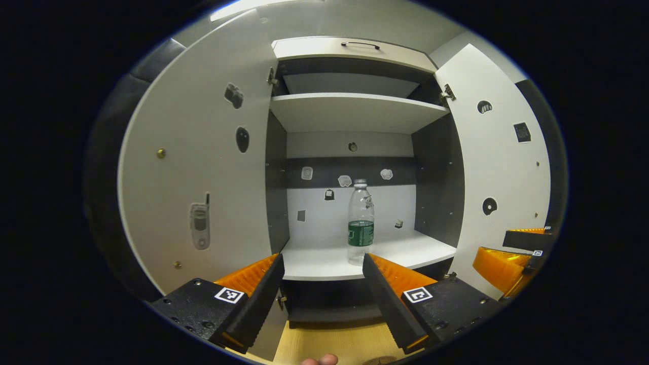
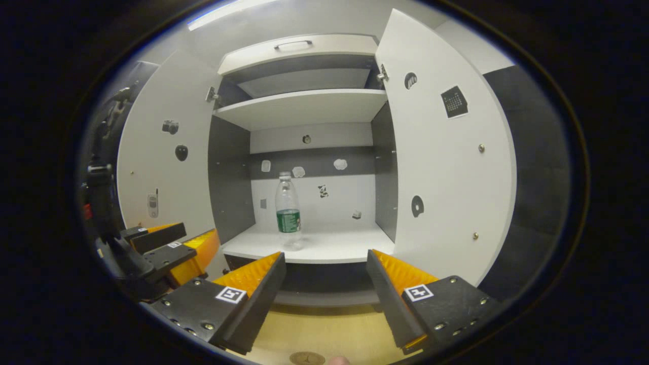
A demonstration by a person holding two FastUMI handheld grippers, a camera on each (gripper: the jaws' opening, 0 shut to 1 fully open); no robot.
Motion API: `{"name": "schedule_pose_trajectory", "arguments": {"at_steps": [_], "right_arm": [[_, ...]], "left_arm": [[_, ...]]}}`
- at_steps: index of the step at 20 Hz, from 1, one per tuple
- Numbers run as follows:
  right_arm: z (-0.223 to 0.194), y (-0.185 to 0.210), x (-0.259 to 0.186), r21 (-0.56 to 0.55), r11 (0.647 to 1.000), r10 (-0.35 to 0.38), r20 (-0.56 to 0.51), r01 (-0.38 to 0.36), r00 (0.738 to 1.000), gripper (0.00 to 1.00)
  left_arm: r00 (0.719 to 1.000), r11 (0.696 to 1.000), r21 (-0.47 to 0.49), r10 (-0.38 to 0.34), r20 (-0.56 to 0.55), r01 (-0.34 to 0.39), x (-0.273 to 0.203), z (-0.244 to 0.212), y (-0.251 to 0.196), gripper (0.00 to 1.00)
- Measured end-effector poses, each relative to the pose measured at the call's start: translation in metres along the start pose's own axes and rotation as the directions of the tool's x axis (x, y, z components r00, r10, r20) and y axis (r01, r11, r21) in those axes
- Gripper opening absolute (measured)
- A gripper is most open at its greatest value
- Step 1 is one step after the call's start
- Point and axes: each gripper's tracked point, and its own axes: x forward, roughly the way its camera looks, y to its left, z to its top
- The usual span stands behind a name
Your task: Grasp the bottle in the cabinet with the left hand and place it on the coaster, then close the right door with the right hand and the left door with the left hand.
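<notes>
A clear plastic bottle with a green label stands upright on the cabinet's lower white shelf, also seen as the bottle in the right gripper view. Both cabinet doors stand open: the left door and the right door. My left gripper is open in front of the shelf, short of the bottle, with nothing between its fingers. My right gripper is open too, farther right. A round coaster lies on the wooden surface at the bottom edge.
An upper shelf and a drawer with a dark handle sit above. Small stickers dot the doors and back wall. The other gripper shows at left in the right gripper view. A wooden tabletop lies below the cabinet.
</notes>
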Motion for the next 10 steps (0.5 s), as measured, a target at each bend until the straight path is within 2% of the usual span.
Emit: {"name": "schedule_pose_trajectory", "arguments": {"at_steps": [10], "right_arm": [[-0.014,-0.023,0.006,-0.041,0.997,-0.066,-0.055,0.064,0.996,0.98]], "left_arm": [[0.995,0.995,-0.007,-0.098,0.031,0.098,0.098,0.011,-0.046,0.97]]}}
